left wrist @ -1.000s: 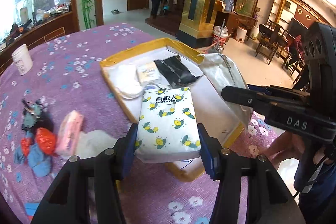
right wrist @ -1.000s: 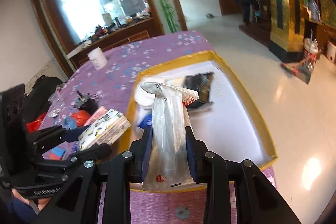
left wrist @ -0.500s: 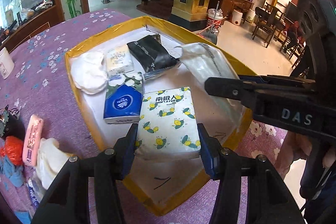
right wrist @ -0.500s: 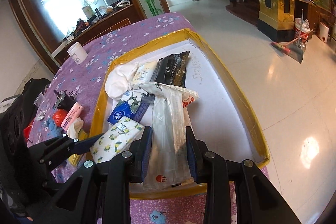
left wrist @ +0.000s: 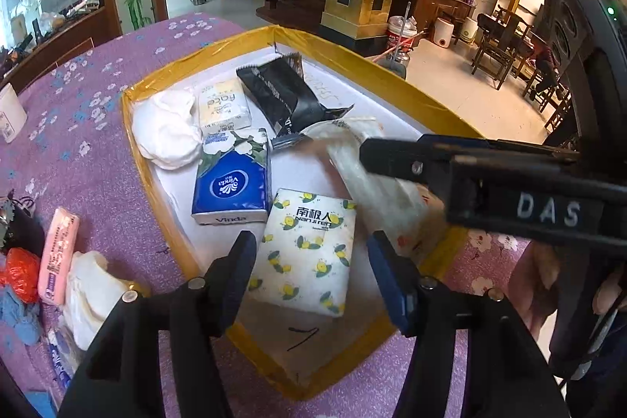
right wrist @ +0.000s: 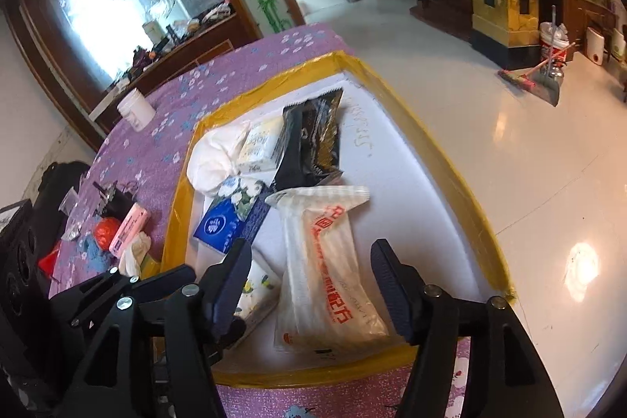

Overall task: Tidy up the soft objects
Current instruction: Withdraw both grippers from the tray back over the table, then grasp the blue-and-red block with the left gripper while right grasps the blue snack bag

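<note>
A white foam tray with a yellow taped rim (left wrist: 352,57) (right wrist: 450,163) sits on the purple flowered cloth. A white tissue pack with a yellow print (left wrist: 309,253) lies flat at the tray's near end. It rests between the fingers of my left gripper (left wrist: 313,261), whose jaws are opening, with a gap showing at the right pad. A clear plastic pack with red lettering (right wrist: 329,261) lies flat between the fingers of my right gripper (right wrist: 313,261), whose jaws are opening well off its sides. The right tool's black finger (left wrist: 392,155) crosses the left wrist view.
Farther in the tray lie a blue tissue pack (left wrist: 231,183), a black pouch (left wrist: 282,96), a pale pack (left wrist: 223,104) and white cloth (left wrist: 164,132). Left of the tray are a pink pack (left wrist: 58,253), a white wad (left wrist: 90,292), red and blue bits and a white cup (left wrist: 9,108). The table ends just right of the tray.
Both grippers came forward and down over the tray with their packs. Both jaws have spread, the right much wider, and the two packs now lie flat in the tray.
</note>
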`<state>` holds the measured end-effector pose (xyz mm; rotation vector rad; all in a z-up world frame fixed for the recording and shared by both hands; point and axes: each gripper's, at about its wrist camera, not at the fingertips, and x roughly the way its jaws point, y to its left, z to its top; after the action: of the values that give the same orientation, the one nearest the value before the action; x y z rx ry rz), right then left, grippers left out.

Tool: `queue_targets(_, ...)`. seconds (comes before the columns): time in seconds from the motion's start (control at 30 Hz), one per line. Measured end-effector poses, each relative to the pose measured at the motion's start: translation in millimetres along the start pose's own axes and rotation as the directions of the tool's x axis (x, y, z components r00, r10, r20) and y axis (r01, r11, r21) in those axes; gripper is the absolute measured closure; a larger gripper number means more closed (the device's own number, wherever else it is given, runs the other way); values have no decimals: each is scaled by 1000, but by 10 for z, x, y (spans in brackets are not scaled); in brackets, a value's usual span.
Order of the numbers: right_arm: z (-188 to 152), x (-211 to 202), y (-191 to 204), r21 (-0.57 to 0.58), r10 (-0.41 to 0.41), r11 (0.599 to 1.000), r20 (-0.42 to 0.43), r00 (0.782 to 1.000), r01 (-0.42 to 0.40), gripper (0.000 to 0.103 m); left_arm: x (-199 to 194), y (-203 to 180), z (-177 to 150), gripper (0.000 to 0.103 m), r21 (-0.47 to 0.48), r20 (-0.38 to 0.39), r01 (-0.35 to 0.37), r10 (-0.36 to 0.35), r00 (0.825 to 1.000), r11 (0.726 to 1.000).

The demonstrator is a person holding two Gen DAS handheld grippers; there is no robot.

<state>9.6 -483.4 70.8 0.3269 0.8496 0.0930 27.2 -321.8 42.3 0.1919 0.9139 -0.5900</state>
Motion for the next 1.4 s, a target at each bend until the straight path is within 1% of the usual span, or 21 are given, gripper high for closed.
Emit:
queue_targets(0.03, -1, -44, 2, 1, -13, 1000, 24, 1000, 13, 30, -70, -5, -12, 44, 2, 16, 2, -2, 1000, 1000)
queue_targets(0.07, -14, -109, 6, 5, -30, 1000, 60, 998, 30, 26, -121, -7, -23, 44, 4, 27, 3, -3, 1000, 1000)
queue_targets(0.1, -26, -160, 12, 11, -39, 999, 79, 996, 38, 17, -175, -9, -35, 44, 6, 37, 3, -3, 999, 1000)
queue_targets(0.23, -162, -359, 135, 16, -3, 1000, 133, 991, 1, 15, -475, -2, -151, 43, 20, 98, -5, 3, 995, 1000)
queue_targets(0.33, -346, -466, 313, 26, 58, 998, 144, 988, -62, 12, -692, 55, -282, 42, 18, 134, -10, 8, 991, 1000)
queue_targets(0.43, -558, -551, 589, -18, 131, 991, 145, 981, -130, 9, -922, 200, -440, 40, -8, 167, -15, 16, 986, 1000)
queue_targets(0.53, -771, -570, 883, -77, 251, 967, 136, 958, -242, 8, -1143, 472, -620, 35, -67, 197, -43, 56, 979, 997)
queue_targets(0.57, -828, -559, 996, -103, 288, 955, 111, 951, -278, 6, -1198, 542, -678, 35, -82, 199, -62, 77, 977, 995)
queue_targets(0.63, -911, -523, 1196, -167, 304, 942, 62, 951, -290, 6, -1353, 778, -849, 34, -142, 213, -86, 116, 970, 986)
queue_targets(0.7, -998, -569, 1422, -277, 283, 927, 70, 957, -254, 6, -1468, 996, -996, 33, -203, 215, -77, 121, 969, 976)
queue_targets(0.77, -1057, -615, 1605, -365, 274, 903, 78, 959, -228, 6, -1605, 1270, -1186, 33, -276, 220, -97, 161, 962, 956)
queue_targets(0.83, -1104, -617, 1718, -387, 288, 888, 49, 956, -248, 6, -1720, 1484, -1358, 33, -329, 218, -137, 217, 952, 934)
queue_targets(0.87, -1138, -615, 1774, -405, 314, 872, 27, 949, -276, 6, -1759, 1556, -1418, 33, -347, 215, -148, 232, 949, 926)
queue_targets(0.93, -1212, -596, 1882, -437, 312, 854, -1, 950, -281, 5, -1851, 1712, -1551, 33, -390, 213, -167, 266, 940, 905)
queue_targets(0.97, -1232, -546, 1933, -439, 310, 849, -35, 950, -293, 5, -1872, 1765, -1590, 33, -403, 211, -173, 275, 938, 899)
queue_targets(1.03, -1235, -429, 1958, -399, 317, 857, -88, 944, -325, 5, -1909, 1887, -1666, 33, -424, 199, -190, 296, 934, 886)
queue_targets(1.1, -1248, -267, 1986, -370, 263, 879, -154, 952, -303, 5, -1925, 1984, -1748, 32, -445, 181, -202, 308, 934, 872)
queue_targets(1.17, -1250, -141, 1987, -341, 249, 891, -190, 950, -301, 5, -1936, 2079, -1812, 26, -464, 158, -202, 305, 939, 863)
queue_targets(1.23, -1234, -41, 1980, -327, 231, 898, -219, 948, -295, 11, -1919, 2158, -1873, 23, -482, 130, -205, 301, 945, 852)
queue_targets(1.27, -1207, 3, 1990, -317, 234, 900, -232, 944, -300, 18, -1895, 2206, -1899, 23, -495, 110, -210, 301, 947, 843)
queue_targets(1.4, -1026, 145, 2044, -258, 267, 907, -258, 928, -333, 22, -1778, 2353, -1939, 23, -539, 52, -208, 280, 959, 816)
